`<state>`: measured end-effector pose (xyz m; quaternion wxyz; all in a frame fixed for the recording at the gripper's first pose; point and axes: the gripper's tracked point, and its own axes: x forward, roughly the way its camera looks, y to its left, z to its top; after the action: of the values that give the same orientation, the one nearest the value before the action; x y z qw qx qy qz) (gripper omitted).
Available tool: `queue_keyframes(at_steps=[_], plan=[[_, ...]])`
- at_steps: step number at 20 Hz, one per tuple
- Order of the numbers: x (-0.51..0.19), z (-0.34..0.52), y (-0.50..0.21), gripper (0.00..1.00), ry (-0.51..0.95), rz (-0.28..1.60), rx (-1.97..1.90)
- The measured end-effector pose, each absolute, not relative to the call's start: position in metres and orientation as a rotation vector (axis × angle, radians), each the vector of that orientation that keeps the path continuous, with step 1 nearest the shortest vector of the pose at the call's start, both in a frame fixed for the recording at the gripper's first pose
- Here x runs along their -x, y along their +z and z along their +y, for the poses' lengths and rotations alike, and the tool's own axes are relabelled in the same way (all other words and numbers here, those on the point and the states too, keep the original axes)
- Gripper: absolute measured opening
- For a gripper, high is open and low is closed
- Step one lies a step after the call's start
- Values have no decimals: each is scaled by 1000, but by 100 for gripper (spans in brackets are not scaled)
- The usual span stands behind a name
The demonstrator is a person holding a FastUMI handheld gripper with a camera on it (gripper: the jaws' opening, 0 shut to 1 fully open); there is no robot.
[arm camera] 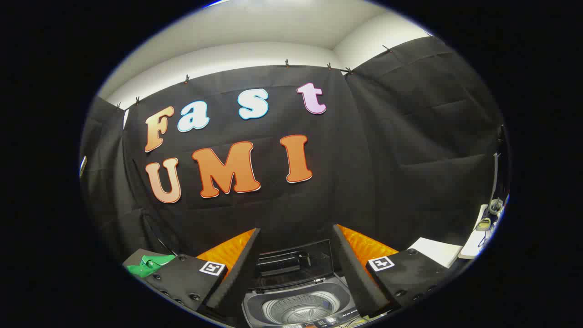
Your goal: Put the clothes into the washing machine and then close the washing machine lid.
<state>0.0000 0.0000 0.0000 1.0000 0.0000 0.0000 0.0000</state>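
A small top-loading washing machine (296,303) sits low between my two fingers, just ahead of them. Its dark lid (294,259) stands raised at the back, and the ribbed metal drum (298,310) below looks empty. My gripper (296,234) is open, fingers spread wide to either side of the lid, nothing between them. A green piece of cloth (148,265) lies off to the left, partly hidden behind the left finger's body.
Black cloth walls rise close behind the machine and on both sides. To the right lie a white sheet or board (436,250) and a white surface with small items (483,228).
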Motion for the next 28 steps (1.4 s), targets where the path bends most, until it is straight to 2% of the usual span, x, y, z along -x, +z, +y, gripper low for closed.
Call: queue_keyframes(at_steps=[20,28], plan=[[-5,13,-3,98,17,17,13],[-18,51,-26,98,95,71,21]])
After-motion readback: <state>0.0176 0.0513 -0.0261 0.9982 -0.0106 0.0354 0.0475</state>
